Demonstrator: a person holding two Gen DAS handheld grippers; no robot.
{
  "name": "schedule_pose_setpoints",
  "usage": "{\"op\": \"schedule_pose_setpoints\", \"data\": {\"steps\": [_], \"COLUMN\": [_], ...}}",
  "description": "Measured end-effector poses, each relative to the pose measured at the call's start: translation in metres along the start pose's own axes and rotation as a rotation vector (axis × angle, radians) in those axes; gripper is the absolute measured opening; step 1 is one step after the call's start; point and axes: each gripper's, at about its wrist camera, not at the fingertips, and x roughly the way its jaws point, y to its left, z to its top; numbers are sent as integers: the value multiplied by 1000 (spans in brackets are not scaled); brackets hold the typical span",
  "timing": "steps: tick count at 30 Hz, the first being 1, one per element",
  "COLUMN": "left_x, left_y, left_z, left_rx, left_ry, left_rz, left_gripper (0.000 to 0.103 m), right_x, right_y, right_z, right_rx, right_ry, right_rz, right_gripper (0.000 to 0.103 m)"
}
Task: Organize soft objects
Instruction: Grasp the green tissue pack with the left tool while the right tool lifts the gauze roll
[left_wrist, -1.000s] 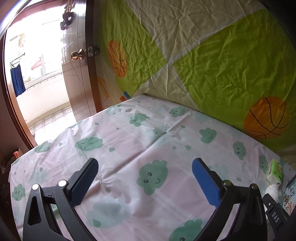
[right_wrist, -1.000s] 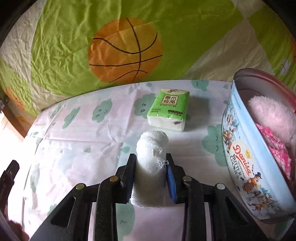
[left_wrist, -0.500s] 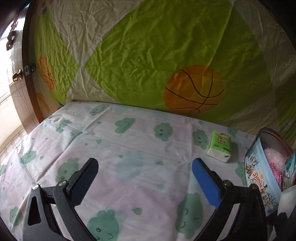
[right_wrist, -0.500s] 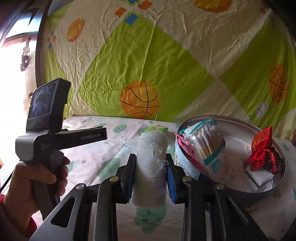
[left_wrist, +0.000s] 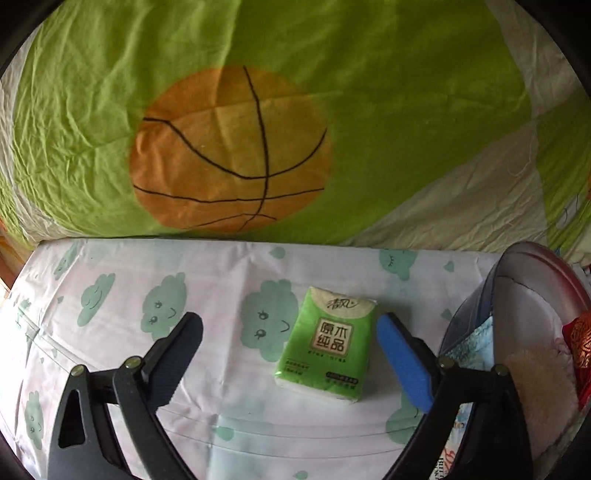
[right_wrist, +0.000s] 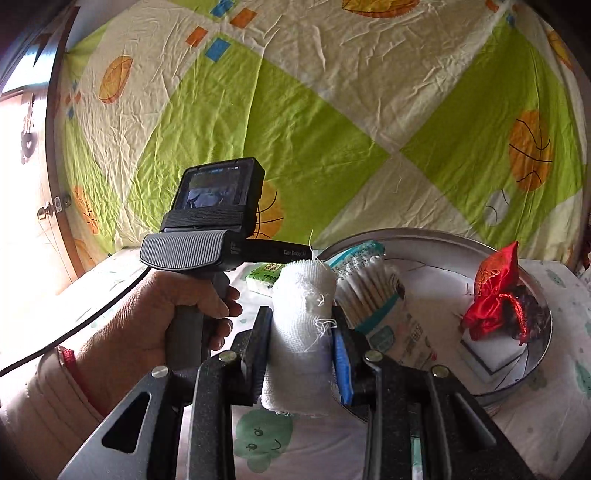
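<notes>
The left gripper (left_wrist: 290, 345) is black plastic, with silver screws at its joints and blue pads on its fingers (left_wrist: 402, 362). The right gripper (right_wrist: 301, 345) is built alike. The left hand (right_wrist: 159, 314) shows a red band at the wrist above a pale sleeve. The grey handle carries a ribbed plate, a small screen and a black cable.

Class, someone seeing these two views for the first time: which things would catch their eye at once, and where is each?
Likely the big orange basketball print on the green sheet behind the bed. Next, the white gauze roll clamped upright in the right gripper, beside the round metal tin. Then the green tissue pack lying on the cloud-print sheet between the closing jaws of the left gripper.
</notes>
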Motion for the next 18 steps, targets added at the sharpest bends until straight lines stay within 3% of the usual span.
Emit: {"op": "schedule_pose_setpoints", "data": {"steps": [2, 4, 6, 8, 10, 15, 16, 18], "left_x": [13, 20, 28, 35, 42, 36, 34, 30], "left_y": [3, 9, 13, 10, -5, -4, 1, 8], "left_z": [0, 0, 1, 2, 2, 6, 6, 6], "left_rx": [-10, -50, -77, -66, 26, 14, -3, -23], "left_ry": [57, 80, 105, 118, 141, 104, 97, 88], "left_rz": [-12, -88, -113, -115, -41, -43, -32, -17], "left_gripper": [99, 99, 103, 102, 100, 67, 52, 48], "right_x": [2, 3, 4, 5, 6, 10, 10, 9], "right_y": [-2, -2, -1, 0, 0, -1, -1, -1], "right_z": [0, -1, -2, -2, -3, -4, -4, -4], "right_rx": [9, 11, 9, 7, 6, 6, 10, 10], "right_ry": [13, 20, 25, 28, 32, 46, 49, 47], "right_rz": [4, 4, 5, 8, 7, 4, 7, 8], "right_gripper": [33, 33, 33, 33, 33, 33, 33, 33]}}
